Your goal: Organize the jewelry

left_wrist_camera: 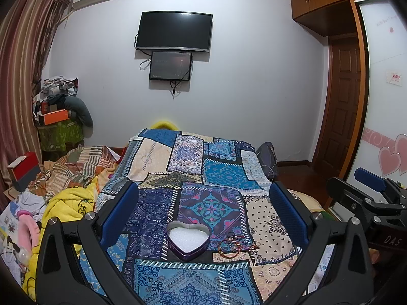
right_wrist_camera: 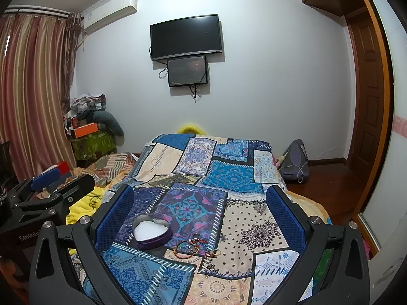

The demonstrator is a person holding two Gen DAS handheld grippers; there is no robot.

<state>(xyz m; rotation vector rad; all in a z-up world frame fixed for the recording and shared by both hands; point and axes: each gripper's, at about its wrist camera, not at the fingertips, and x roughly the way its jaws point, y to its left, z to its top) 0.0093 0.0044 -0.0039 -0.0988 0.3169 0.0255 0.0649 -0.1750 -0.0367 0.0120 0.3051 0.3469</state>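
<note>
A purple heart-shaped tin (left_wrist_camera: 187, 240) with white foam inside lies open on the patchwork bedspread (left_wrist_camera: 203, 178); it also shows in the right wrist view (right_wrist_camera: 152, 233). Right of it lies a small pile of jewelry: bangles and rings (left_wrist_camera: 232, 246), also in the right wrist view (right_wrist_camera: 189, 247), with gold earrings (right_wrist_camera: 213, 253) a little further right. My left gripper (left_wrist_camera: 203, 211) is open and empty above the tin. My right gripper (right_wrist_camera: 199, 211) is open and empty above the tin and jewelry. Each gripper shows at the edge of the other's view.
Crumpled yellow and striped bedding (left_wrist_camera: 68, 193) lies left of the bedspread. A cluttered pile with an orange box (left_wrist_camera: 54, 117) stands in the far left corner. A grey bag (right_wrist_camera: 295, 162) sits on the wooden floor at the right, near the wardrobe (left_wrist_camera: 340, 101).
</note>
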